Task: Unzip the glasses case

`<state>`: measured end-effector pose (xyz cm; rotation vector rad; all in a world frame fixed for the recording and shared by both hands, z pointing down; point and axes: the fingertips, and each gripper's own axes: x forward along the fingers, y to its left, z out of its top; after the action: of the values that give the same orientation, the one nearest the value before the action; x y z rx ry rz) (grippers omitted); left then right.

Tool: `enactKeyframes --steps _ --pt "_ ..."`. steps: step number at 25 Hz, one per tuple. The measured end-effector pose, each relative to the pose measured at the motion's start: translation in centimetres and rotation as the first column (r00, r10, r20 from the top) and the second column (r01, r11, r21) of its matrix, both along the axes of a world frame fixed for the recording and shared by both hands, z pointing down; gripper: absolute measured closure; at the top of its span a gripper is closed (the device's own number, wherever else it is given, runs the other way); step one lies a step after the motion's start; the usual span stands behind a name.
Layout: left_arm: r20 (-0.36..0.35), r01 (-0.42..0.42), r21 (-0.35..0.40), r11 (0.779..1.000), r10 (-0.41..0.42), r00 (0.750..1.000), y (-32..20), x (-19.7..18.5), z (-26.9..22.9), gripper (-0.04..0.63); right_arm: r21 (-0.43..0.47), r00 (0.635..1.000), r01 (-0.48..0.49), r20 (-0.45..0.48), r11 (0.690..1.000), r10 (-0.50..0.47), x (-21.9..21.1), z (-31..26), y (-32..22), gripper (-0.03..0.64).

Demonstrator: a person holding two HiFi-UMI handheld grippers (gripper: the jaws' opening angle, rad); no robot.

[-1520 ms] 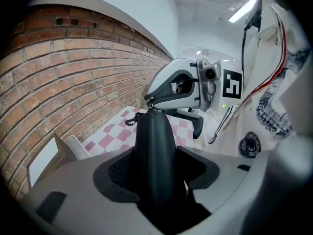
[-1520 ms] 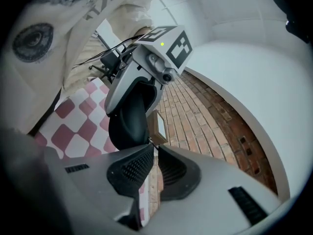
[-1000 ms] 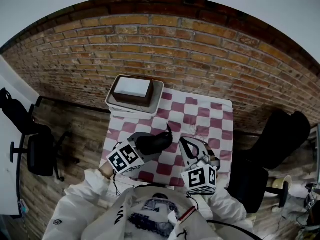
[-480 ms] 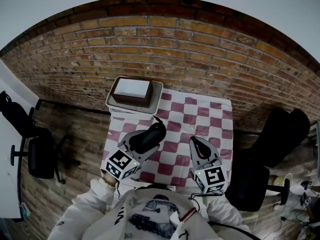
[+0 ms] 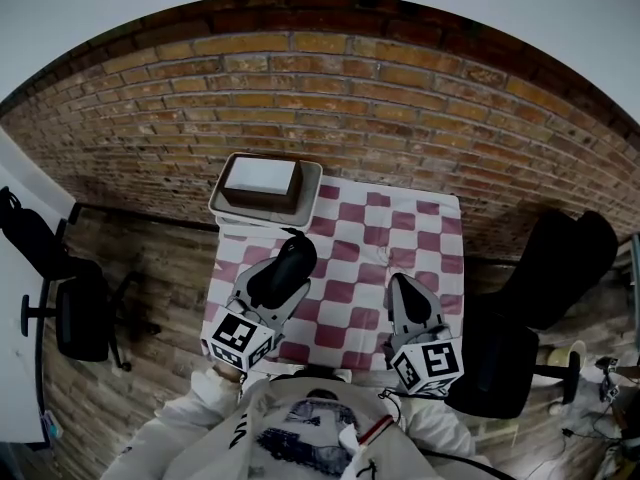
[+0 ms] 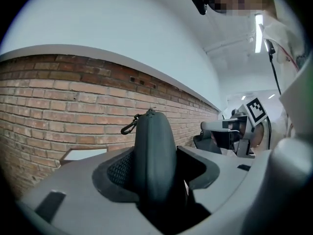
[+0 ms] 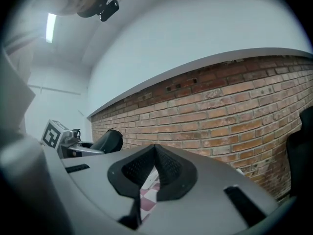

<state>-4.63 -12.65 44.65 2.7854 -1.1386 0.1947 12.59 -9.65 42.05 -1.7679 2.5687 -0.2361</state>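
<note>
- Two grippers are raised over the checked tablecloth (image 5: 400, 230). My left gripper (image 5: 272, 288) is clamped on the dark glasses case (image 5: 290, 260), which is held clear of the table and looks fully zipped.
- One small clip (image 6: 128, 127) hangs off the case's far end. I cannot pick out the zip pull, and grabbing the clip by mistake would only tug the whole case.
- Most of the case sticks out beyond my left pads, so a pull along the zip could twist it or slide it out. Squeezing harder might pinch the seam and bind the zip.
- My right gripper (image 5: 403, 288), well apart to the right, has its jaws pressed together on nothing. It must open first, or it will just knock the case.
</note>
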Motion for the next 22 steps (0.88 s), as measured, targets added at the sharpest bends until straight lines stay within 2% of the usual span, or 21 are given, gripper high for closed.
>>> enactKeyframes --steps 11,22 --pt "-0.084 0.114 0.075 0.991 -0.107 0.991 0.7 -1.3 -2.8 0.336 0.011 0.998 -0.052 0.031 0.999 0.051 0.6 -0.3 1.3 0.603" --pt "-0.095 0.130 0.082 0.988 -0.122 0.988 0.3 -0.5 -2.6 0.336 0.025 0.999 -0.046 0.016 0.999 0.045 0.5 -0.9 1.1 0.603"
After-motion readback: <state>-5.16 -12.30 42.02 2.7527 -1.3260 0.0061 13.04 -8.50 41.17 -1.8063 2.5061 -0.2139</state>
